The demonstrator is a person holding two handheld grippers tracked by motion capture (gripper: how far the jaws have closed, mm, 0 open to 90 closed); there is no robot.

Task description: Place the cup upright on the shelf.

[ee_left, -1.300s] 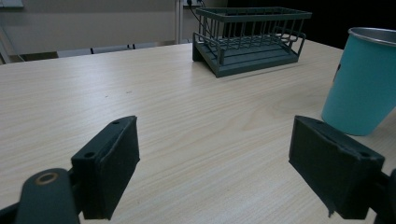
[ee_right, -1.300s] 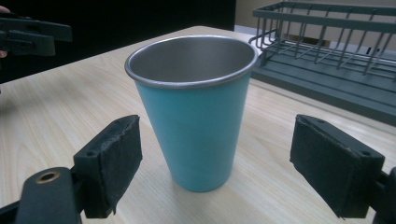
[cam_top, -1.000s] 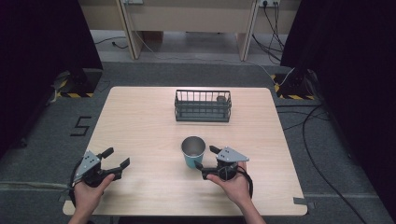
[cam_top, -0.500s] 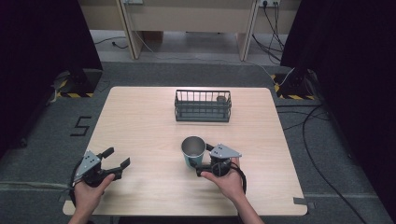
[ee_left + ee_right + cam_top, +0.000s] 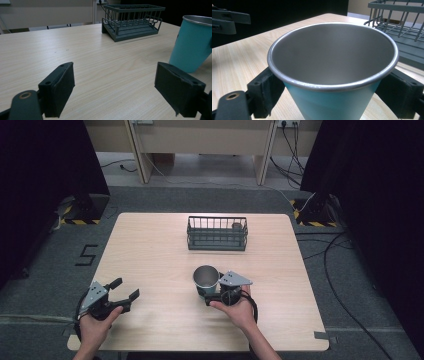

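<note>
Wooden table (image 5: pixel 150 250) | cup (image 5: pixel 206 279) between right claw (image 5: pixel 212 292) jaws, seemingly gripped | left claw (image 5: pixel 125 290) released

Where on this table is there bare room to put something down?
Bare wood lies left of the dark wire basket and between the basket and the teal metal cup. It's crowded where the right gripper surrounds the cup; the left gripper occupies the near-left corner.

— What moved since the earlier pictures?
— The right gripper (image 5: pixel 210 290), lower centre of the high view, slid left; its jaws now flank the teal cup (image 5: pixel 206 279).
— And the cup?
— It has shifted slightly left in the frame.
</note>
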